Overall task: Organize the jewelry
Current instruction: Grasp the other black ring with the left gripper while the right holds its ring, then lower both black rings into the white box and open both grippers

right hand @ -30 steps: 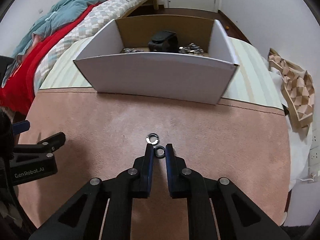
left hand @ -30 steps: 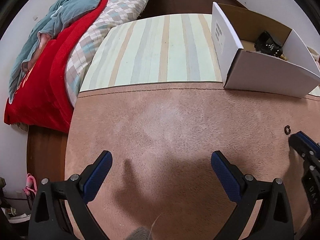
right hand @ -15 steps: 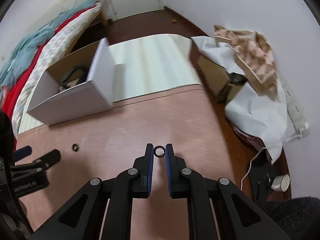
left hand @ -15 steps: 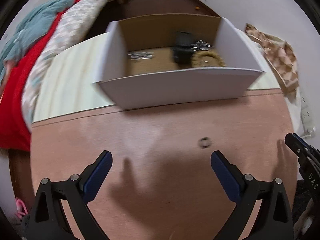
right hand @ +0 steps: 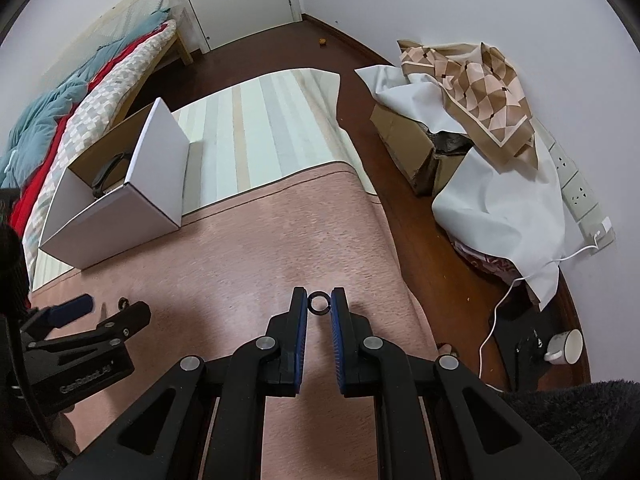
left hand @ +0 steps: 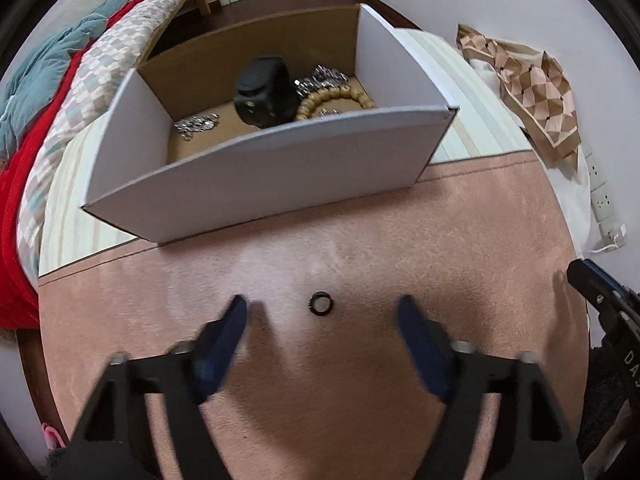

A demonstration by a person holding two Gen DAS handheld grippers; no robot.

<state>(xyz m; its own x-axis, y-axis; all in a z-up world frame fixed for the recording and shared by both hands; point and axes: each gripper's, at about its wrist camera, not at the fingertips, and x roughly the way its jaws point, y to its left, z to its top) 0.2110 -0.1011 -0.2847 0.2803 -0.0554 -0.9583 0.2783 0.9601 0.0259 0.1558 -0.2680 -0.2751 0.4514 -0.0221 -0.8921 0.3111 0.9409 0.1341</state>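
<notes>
The pink blanket [left hand: 360,360] covers the near part of the surface; every place below is given from the white box [left hand: 260,168], which stands at the blanket's far edge, partly on a striped sheet [right hand: 272,128]. Left of the box lies a heap of red and teal bedding [left hand: 36,92]; to its right a checked cloth [left hand: 532,92] rests against the wall. Inside the box are a black watch [left hand: 264,92], a wooden bead bracelet [left hand: 340,98] to the watch's right, and silver chain pieces [left hand: 196,124] to its left.

In front of the box the left tool [left hand: 322,312] points down at the blanket, its jaws closing with a dark ring [left hand: 321,304] lying between them, untouched. To the right of the box and nearer than it, the right tool [right hand: 319,304] is clamped on a second black ring [right hand: 319,304], pinched at its fingertips above the blanket.
</notes>
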